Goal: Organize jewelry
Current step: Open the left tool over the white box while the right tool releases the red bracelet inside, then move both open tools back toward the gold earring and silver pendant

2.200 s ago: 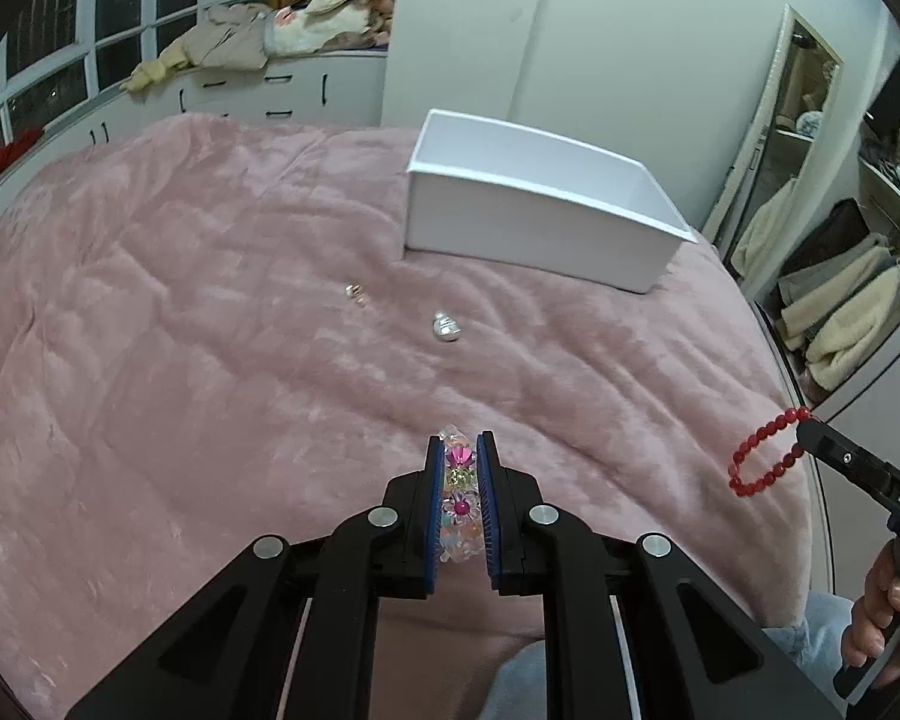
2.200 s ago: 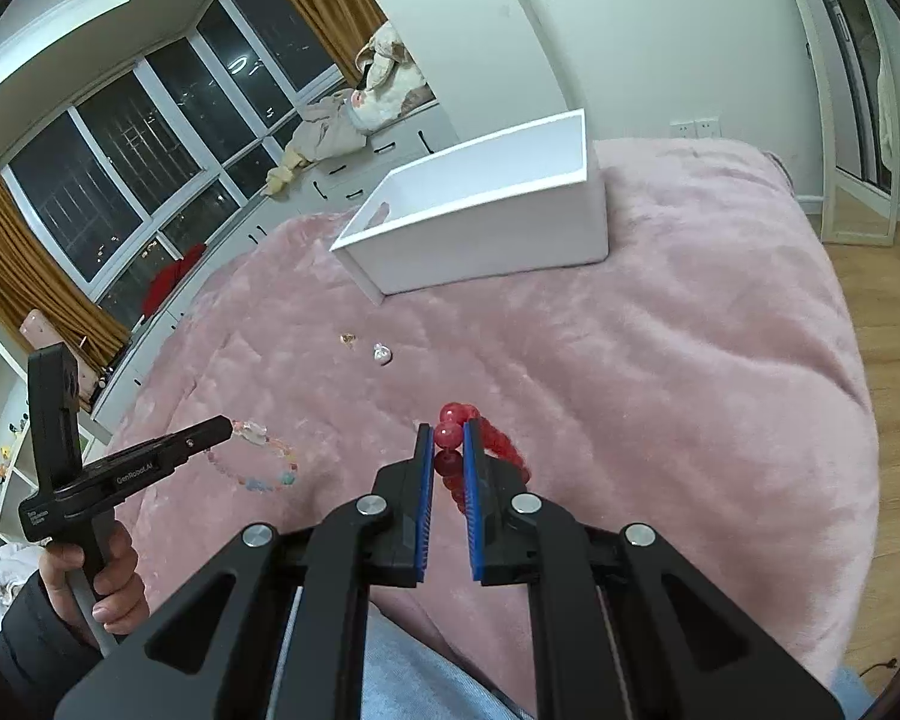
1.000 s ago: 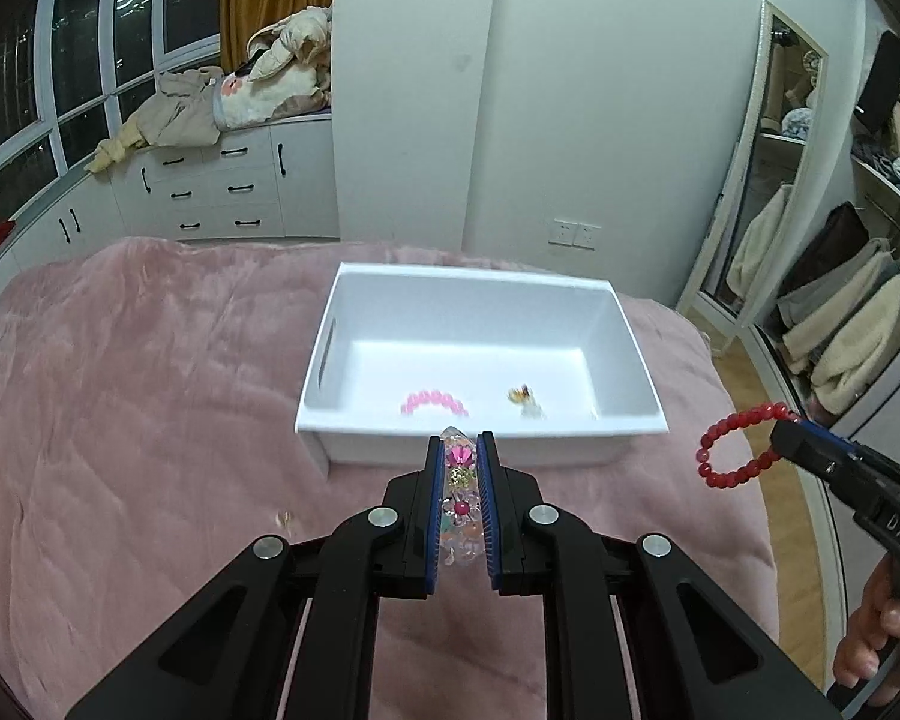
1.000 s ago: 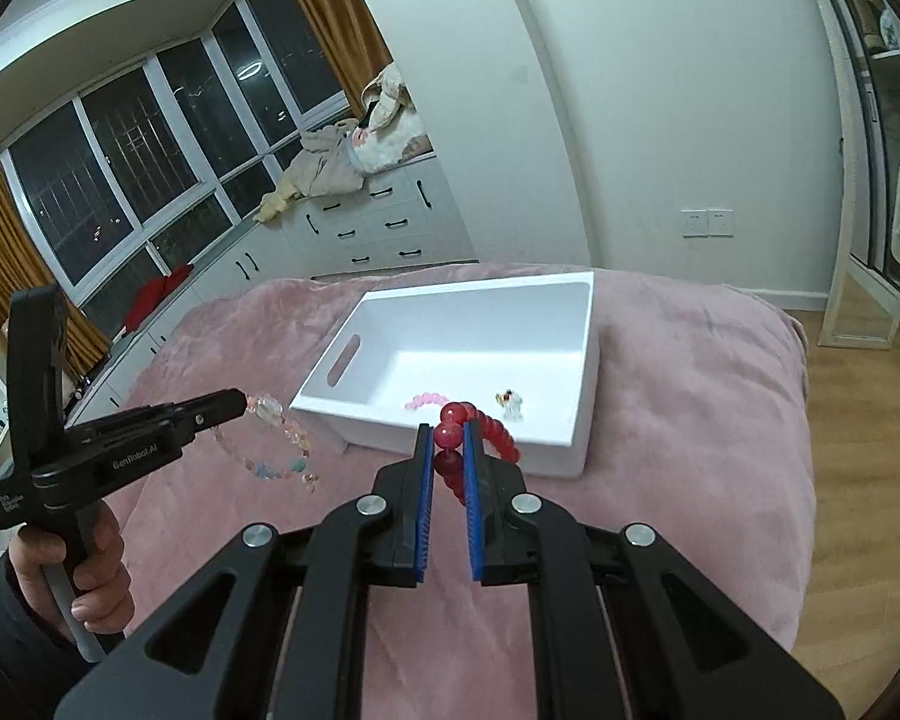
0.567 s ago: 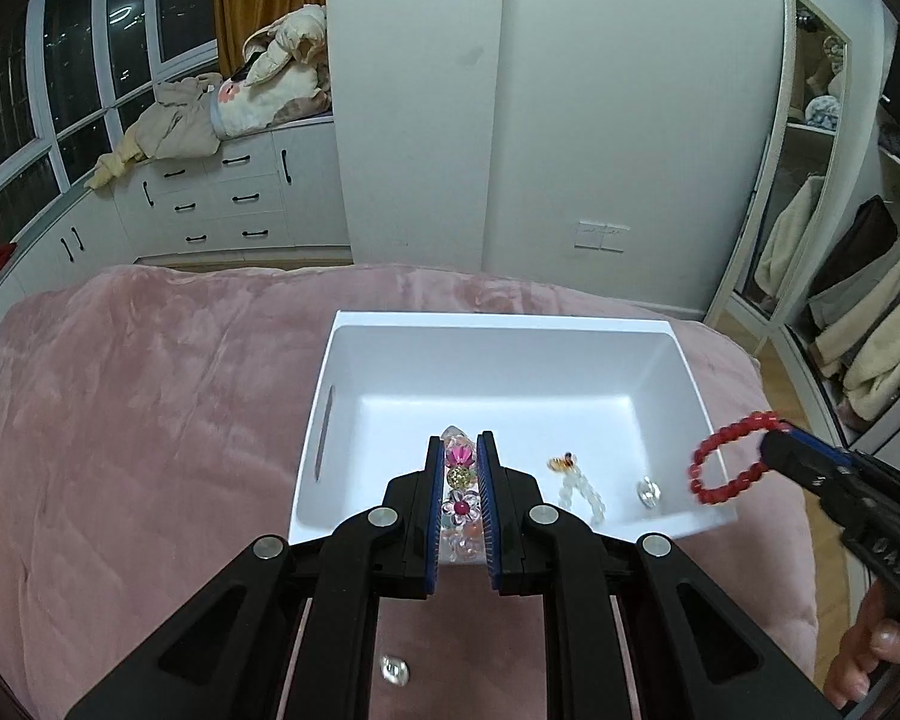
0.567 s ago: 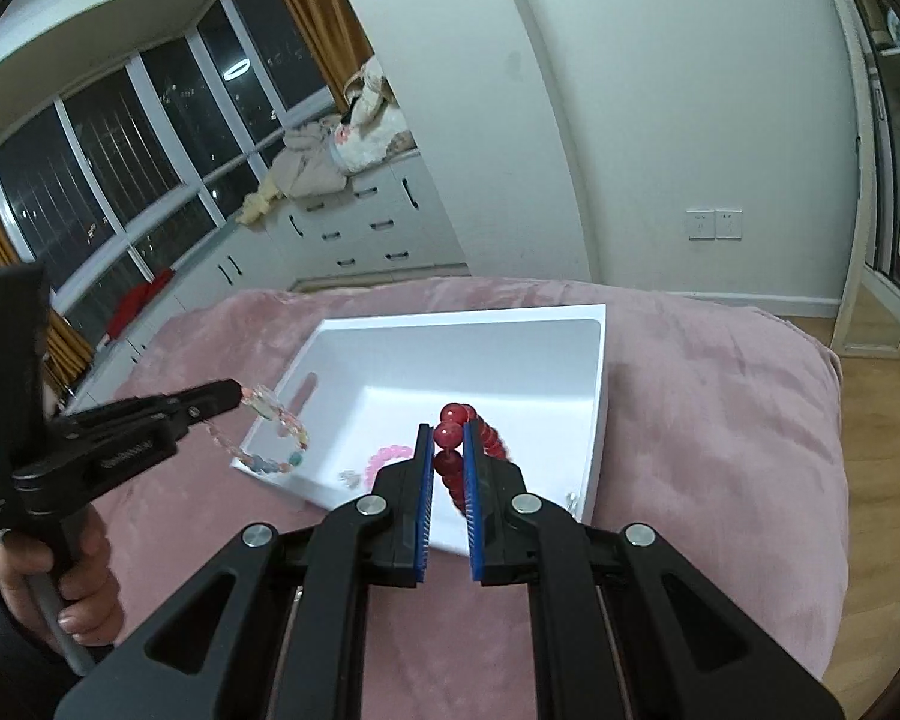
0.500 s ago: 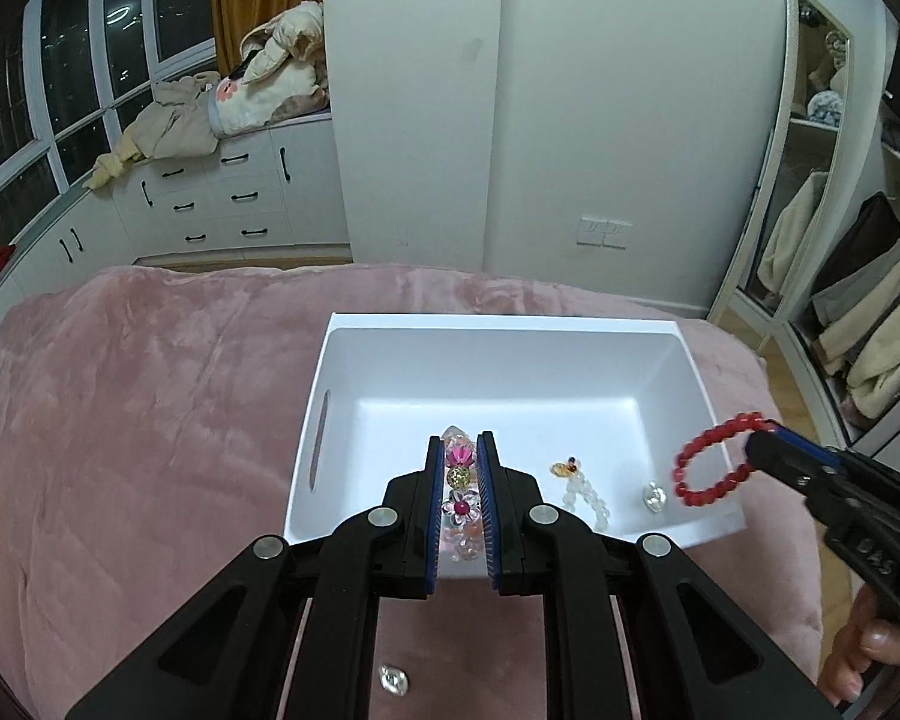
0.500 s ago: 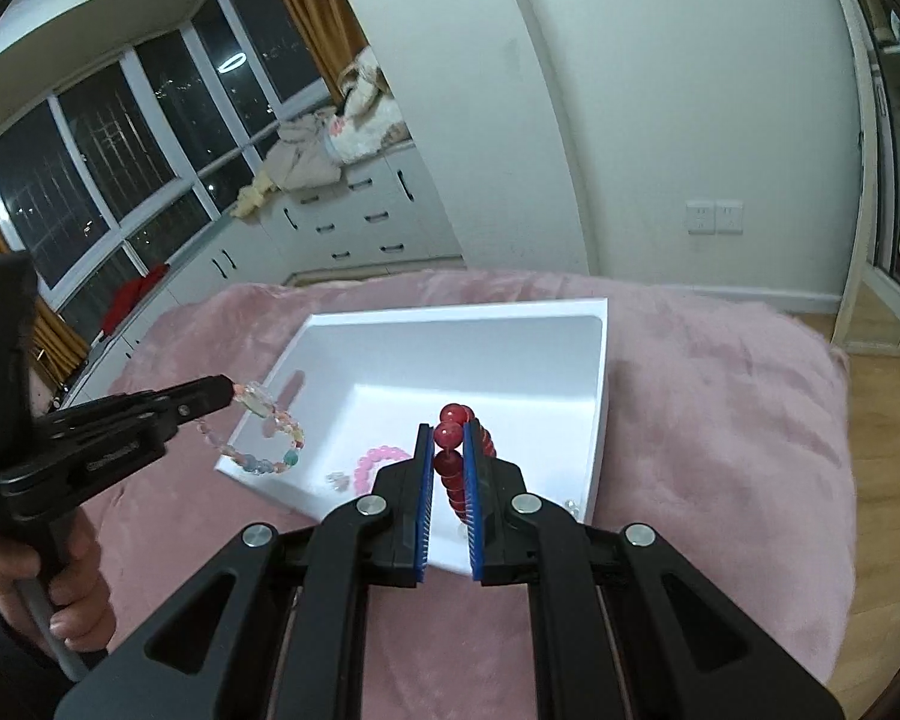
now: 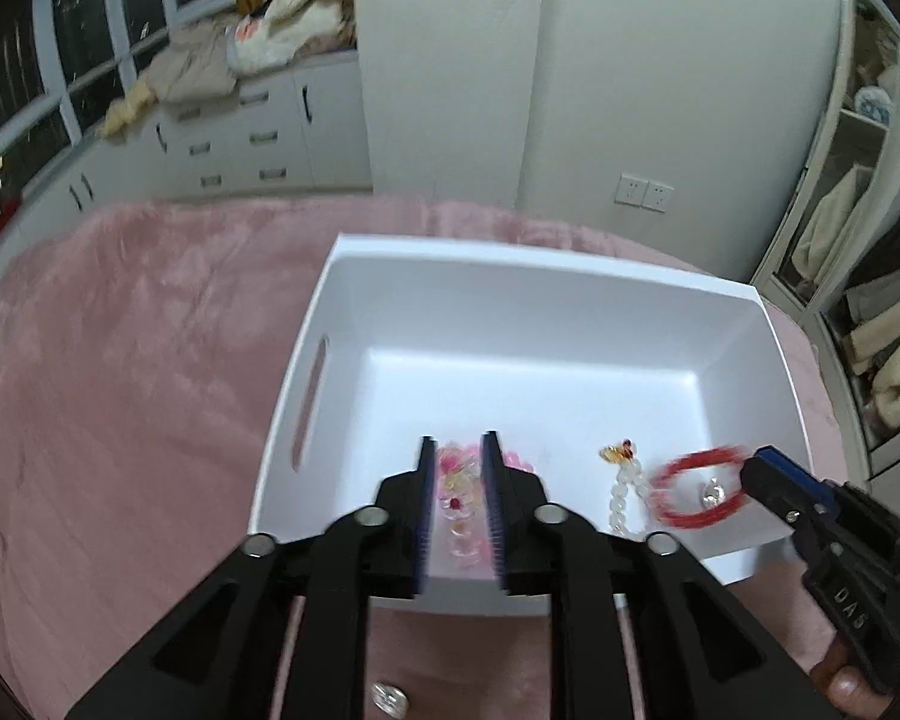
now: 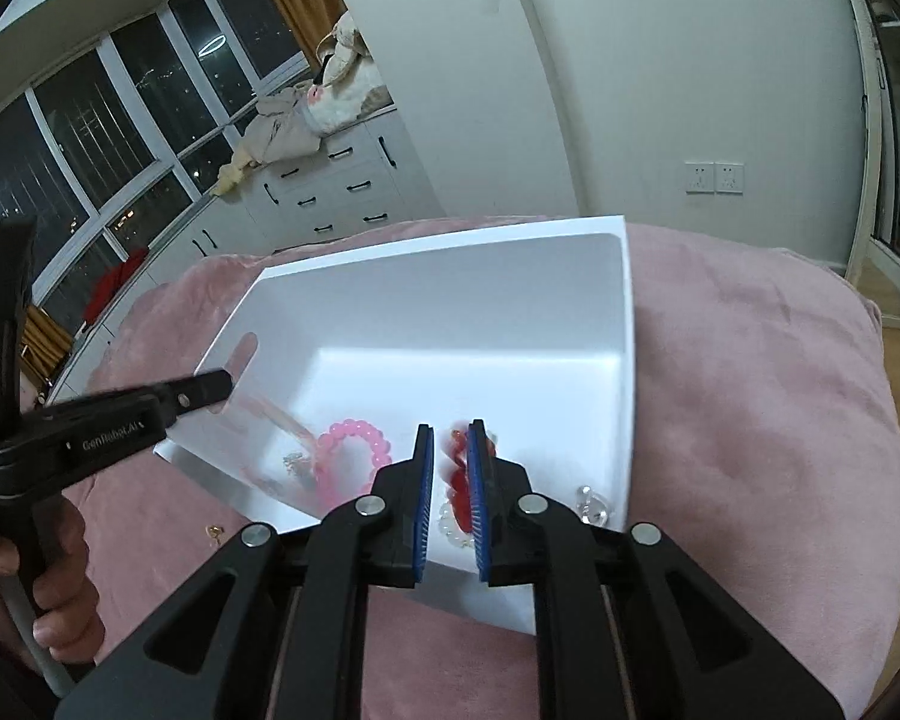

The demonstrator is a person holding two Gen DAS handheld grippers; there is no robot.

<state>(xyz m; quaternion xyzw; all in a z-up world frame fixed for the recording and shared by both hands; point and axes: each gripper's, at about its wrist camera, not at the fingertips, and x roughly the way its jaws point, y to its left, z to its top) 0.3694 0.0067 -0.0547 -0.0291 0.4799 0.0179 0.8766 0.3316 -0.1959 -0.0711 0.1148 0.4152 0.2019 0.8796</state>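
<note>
Pink plush bed [image 9: 120, 360] carries a white plastic bin [image 9: 510, 276] with a slotted handle. Both claws hang over its near edge. The left claw [image 9: 457, 501] stands parted, a blurred multicoloured bead bracelet [image 9: 459, 510] between its pads, seemingly loose. The right claw [image 10: 450, 480] is likewise parted around a blurred red bead bracelet [image 10: 461, 483]. Inside the bin lie a glossy pink bead bracelet [image 10: 354, 456] and a clear bead strand [image 9: 621, 492].

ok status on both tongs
left tongs parted, beaded bracelet blurred over white box. right tongs around red bracelet, grip unclear. nothing blocking.
</note>
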